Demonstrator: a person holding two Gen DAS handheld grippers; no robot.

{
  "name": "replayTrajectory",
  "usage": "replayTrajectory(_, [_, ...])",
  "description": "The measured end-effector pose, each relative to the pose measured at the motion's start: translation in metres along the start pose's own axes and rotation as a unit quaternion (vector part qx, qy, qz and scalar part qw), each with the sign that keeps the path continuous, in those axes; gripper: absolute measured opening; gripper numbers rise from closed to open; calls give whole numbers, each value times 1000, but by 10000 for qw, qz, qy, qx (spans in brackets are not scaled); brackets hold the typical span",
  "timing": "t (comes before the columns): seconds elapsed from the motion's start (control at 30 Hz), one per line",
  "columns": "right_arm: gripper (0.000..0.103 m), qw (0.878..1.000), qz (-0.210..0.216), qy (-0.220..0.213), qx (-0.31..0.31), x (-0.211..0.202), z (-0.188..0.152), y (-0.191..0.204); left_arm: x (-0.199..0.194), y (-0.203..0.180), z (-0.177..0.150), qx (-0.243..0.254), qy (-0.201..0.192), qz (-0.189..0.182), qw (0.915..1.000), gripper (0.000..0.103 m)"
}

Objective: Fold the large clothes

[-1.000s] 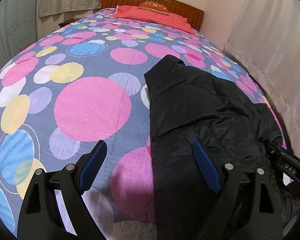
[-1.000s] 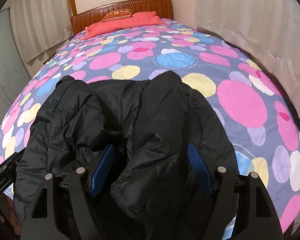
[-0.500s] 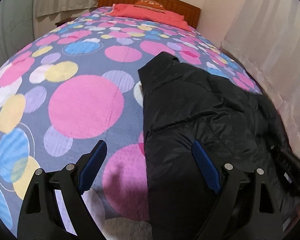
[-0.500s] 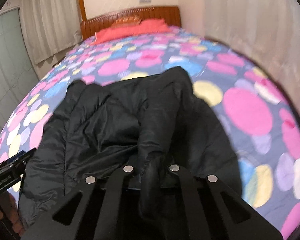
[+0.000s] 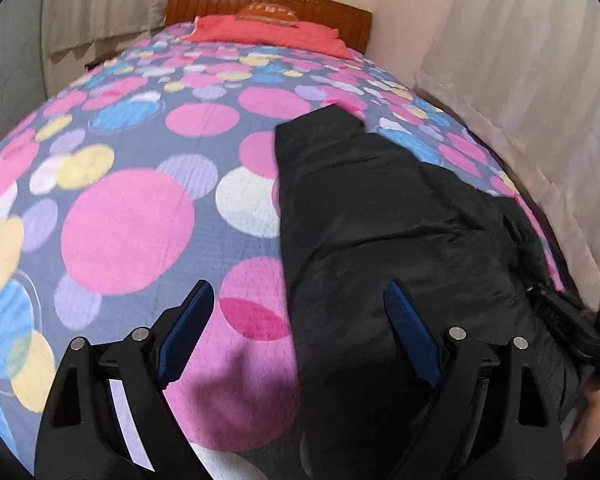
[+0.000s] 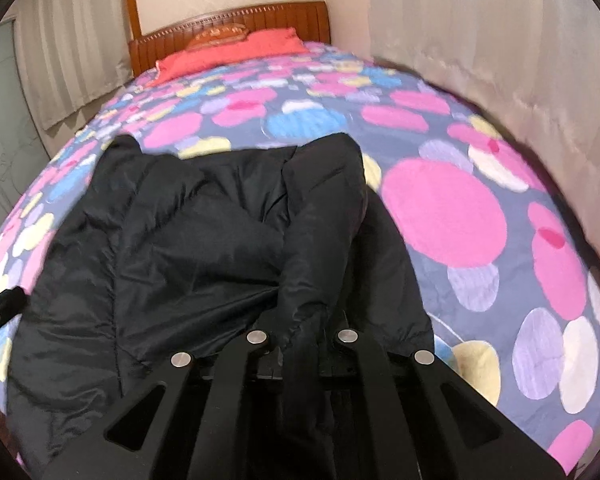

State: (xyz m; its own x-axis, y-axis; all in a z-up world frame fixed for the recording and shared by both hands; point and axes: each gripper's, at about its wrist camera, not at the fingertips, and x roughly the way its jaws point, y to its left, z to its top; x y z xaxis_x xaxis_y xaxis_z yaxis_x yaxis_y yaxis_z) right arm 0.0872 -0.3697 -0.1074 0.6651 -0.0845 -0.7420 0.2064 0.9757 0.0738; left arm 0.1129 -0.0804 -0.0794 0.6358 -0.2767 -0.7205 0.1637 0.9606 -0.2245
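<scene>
the right claw [image 6: 302, 344] is clamped tight on a bunched ridge of the black jacket [image 6: 204, 240], a sleeve or front edge by the look of it, with the cloth pinched up between its closed tips. the left claw [image 5: 296, 336] stands wide apart and holds nothing; its left pad hangs over the bedspread [image 5: 128, 232] and its right pad over the jacket's near left edge, so that edge runs between them, ungripped.

the jacket lies spread on the bed's near end, toward its right side, close to the curtain [image 5: 520, 92]. its far tip points toward the headboard [image 5: 268, 4] and the red pillow [image 5: 268, 32], both well apart from it. the rest of the spotted bedspread is bare.

my reading: this is the start of a fold, with one side of the jacket gripped and the other not yet taken. the next move likely calls for the left claw to drop onto the near left edge and close, or pin it, while the right claw carries its pinched cloth across the body. the puffy, slick fabric may slip or spring back, so a deep bite would help.
</scene>
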Motion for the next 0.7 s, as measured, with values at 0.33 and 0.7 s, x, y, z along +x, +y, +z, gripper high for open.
replayTrajectory(0.33, [5,9990,306,246,200,40,-13,-11,35,-18,-13,314,75,443,9985,92])
replayTrajectory(0.7, [5,9993,208,65,306,40,-17,-9,52,-12,-14,237,190,426,9986,94])
